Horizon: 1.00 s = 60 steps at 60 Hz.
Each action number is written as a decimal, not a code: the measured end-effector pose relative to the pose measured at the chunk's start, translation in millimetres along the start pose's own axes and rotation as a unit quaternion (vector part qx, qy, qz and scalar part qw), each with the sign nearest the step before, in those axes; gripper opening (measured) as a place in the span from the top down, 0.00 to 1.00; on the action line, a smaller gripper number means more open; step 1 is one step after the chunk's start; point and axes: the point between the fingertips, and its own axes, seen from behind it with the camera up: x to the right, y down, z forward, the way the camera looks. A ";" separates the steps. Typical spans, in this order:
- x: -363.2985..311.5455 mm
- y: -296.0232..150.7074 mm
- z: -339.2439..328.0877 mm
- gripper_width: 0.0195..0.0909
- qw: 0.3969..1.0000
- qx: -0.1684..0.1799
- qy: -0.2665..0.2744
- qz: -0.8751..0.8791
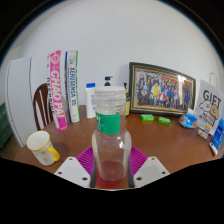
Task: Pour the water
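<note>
Gripper view. Item: bottle [110, 140], clear plastic, upright, long axis vertical, neck and pale cap at the top, mouth pointing up. Body see-through with ribbed rings; a green band of label shows at its shoulder. It fills the space between the two fingers [75, 170] of the gripper [110, 172], and the pink pads [87, 160] lie against its lower body on either side; the fingers appear closed onto it, holding it.

Surface: brown wooden table [170, 140].

Other items:
- Cup [42, 147], yellow and white, open mouth up, on the table to the left of the bottle, apart from it and the left finger.
- White bottle [92, 100] with blue label, behind the clear bottle, partly hidden by its cap.
- Books [62, 85], upright, pink and green-white spines, behind the cup against the wall.
- Chair [42, 100], dark wood back, beside the books.
- White panel [20, 95], leaning at the far left.
- Framed photo [160, 90] of a group of people, propped at the back right.
- Green blocks [155, 119], two small ones, on the table before the frame.
- Box [209, 110] printed "GIFT", at the far right.

The clear bottle blocks the middle of the table behind it.
</note>
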 end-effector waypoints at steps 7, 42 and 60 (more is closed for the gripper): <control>-6.3 23.7 9.2 0.67 1.000 -0.012 -0.008 0.011; -15.4 19.0 -85.3 0.07 0.995 -0.080 0.051 0.032; -57.9 5.6 -214.2 0.08 0.992 -0.094 0.080 0.025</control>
